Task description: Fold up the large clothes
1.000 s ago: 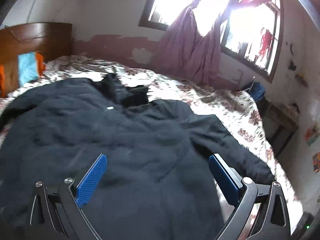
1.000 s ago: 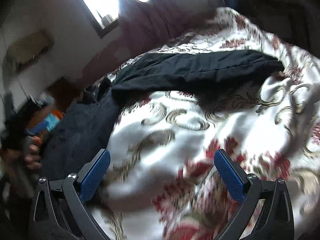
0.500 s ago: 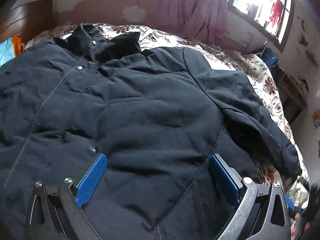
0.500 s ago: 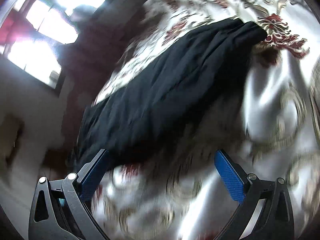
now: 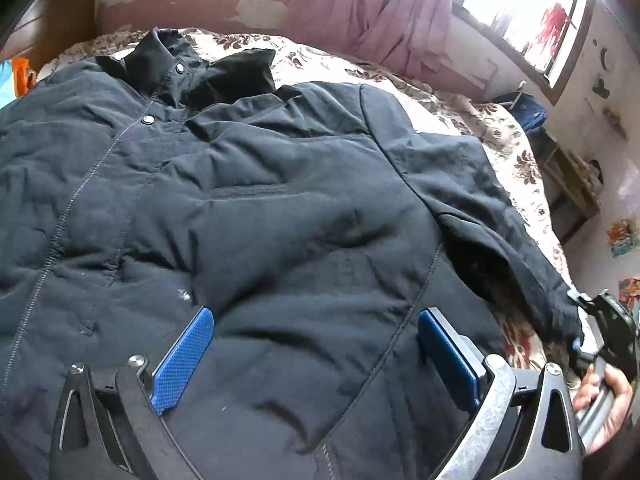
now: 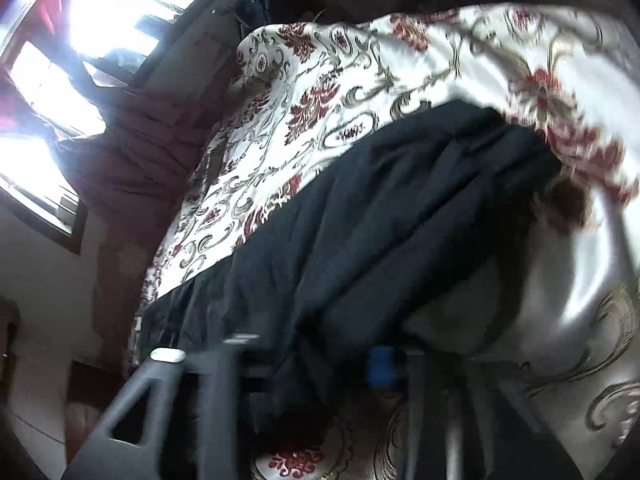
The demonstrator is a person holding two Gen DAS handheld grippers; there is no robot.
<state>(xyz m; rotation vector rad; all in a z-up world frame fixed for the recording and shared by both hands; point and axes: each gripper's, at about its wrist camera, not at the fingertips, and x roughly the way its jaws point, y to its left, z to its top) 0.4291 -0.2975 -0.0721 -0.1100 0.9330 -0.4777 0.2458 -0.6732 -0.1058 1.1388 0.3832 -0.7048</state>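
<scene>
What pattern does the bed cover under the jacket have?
Cream bed cover with dark red flowers and olive scrollwork; clearest in the right wrist view.

The left gripper (image 5: 316,360) points forward and downward, its two blue-padded fingers (image 5: 182,360) spread wide at seven and five o'clock in its own view, with nothing pressed between them. The right gripper (image 5: 608,332) shows at four o'clock in the left wrist view, held by a bare hand (image 5: 604,404). Its jaws have just been closing and now stand nearly together on the dark sleeve (image 6: 400,216), blurred in its own view.
</scene>
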